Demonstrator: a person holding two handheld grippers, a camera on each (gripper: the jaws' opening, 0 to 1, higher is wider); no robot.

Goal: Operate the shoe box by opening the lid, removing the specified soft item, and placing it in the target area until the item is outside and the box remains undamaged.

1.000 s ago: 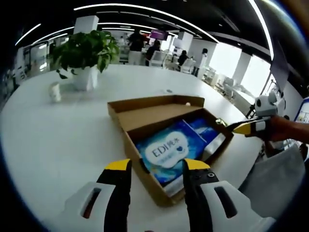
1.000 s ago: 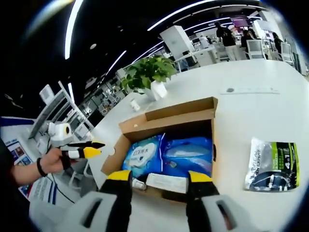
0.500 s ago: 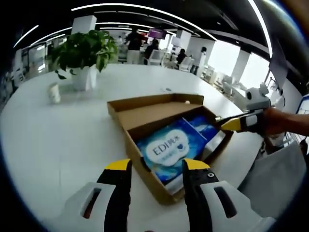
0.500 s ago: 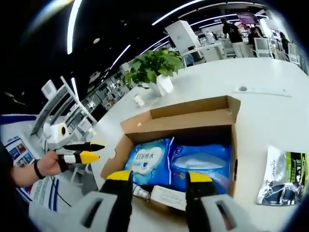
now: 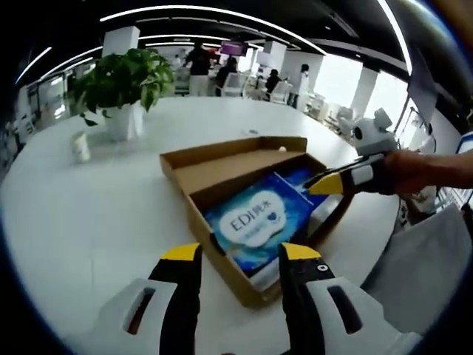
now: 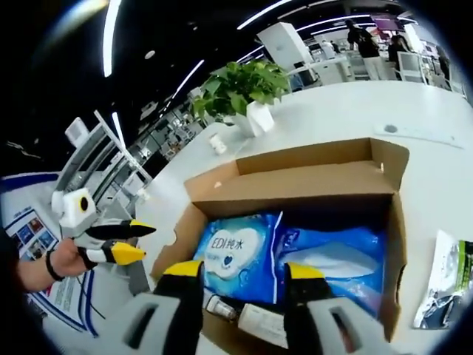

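Left gripper view shows the left claw [image 5: 240,255] low and level over the white desk [image 5: 96,214], its two yellow-tipped jaws spread apart with nothing between them. Just ahead of them lies the shoe box [image 5: 222,174], lid folded back flat on the far side, one corner pointing toward the claw and its long axis running away to the right. Inside, nearest this claw, a blue wipes pack [image 5: 255,222] lies flat, its long side along the box. Beyond it, the right claw [image 5: 319,183] reaches in over the box's far right wall, held by a hand [image 5: 414,171]; its jaws look nearly together, grasping nothing.

Right gripper view has the right claw's own jaws parted just above the box's near edge, with the wipes pack beside a second blue pack [image 6: 336,255] directly ahead. A green-and-black pouch [image 6: 447,277] lies on the desk right of the box. Farther off, a potted plant [image 6: 244,92] stands beyond the lid.
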